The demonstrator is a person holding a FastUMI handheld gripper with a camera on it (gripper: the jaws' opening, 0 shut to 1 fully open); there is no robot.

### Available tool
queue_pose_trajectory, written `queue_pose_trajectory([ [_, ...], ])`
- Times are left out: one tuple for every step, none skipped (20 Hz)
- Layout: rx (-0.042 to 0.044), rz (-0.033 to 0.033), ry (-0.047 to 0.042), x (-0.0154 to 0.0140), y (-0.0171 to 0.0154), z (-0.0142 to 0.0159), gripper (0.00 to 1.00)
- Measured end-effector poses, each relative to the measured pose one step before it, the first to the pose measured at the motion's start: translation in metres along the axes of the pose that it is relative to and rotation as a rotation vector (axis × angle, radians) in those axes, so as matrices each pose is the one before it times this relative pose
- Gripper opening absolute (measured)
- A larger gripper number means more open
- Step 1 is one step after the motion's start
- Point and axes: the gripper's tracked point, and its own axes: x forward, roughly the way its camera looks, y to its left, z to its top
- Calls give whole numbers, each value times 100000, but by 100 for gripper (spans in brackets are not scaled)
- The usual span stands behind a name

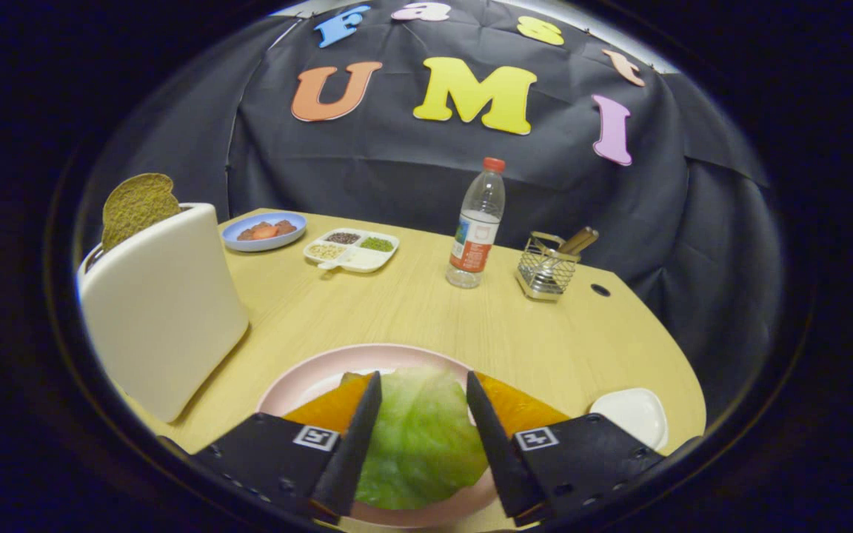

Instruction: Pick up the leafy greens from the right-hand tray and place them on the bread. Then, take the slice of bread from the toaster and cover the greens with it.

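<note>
Black cloth hangs behind the tabletop [412,311]. On the pink plate [308,377] lies one leafy green [419,437] over one orange bread [523,407], between the fingers of the hand-held gripper [423,392], which stand apart and hold nothing. I think the greens step is done. Next comes the one slice of bread [138,207] poking from the one toaster [164,303]: lift, reach left, pinch its top. One white tray [634,414] sits right.

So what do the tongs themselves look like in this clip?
The tongs have two flat, wedge-shaped fingers that taper to narrow tips. Each sits on a broad, blocky matte mount with small screw holes. A square white tag with a black pattern is fixed on top of each mount. No cables or sleeve visible.
</note>
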Motion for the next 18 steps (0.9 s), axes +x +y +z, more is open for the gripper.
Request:
queue_pose_trajectory([
  [-1193, -1772, -858, -554, -420, 187, 78],
  [-118, -1058, -1079, -501, -339, 286, 92],
  [551, -199, -991, -574, -247, 378, 94],
  [671, 283, -370, -713, -227, 291, 94],
  [1098, 84, -598, -849, -358, 327, 95],
  [1189, -38, -894, -931, -436, 548, 95],
  [1091, 109, -1148, -1008, -381, 618, 95],
  [1034, -323, -1189, -1129, -426, 747, 95],
  [906, -481, -1479, -1106, -488, 706, 96],
  [902, -173, -1441, -1106, -279, 695, 96],
  [875, -94, -1504, -1083, -192, 825, 96],
  [897, -968, -1416, -1025, -272, 802, 96],
  [1217, -540, -1035, -955, -171, 533, 95],
  [1396, 904, -1076, -928, 355, 573, 95],
  [1156, 1052, -1034, -841, 393, 610, 95],
  [744, 468, -1389, -799, 326, 727, 95],
  [337, 604, -1512, -662, 445, 743, 95],
  [-294, 844, -1096, -558, 752, 681, 95],
])
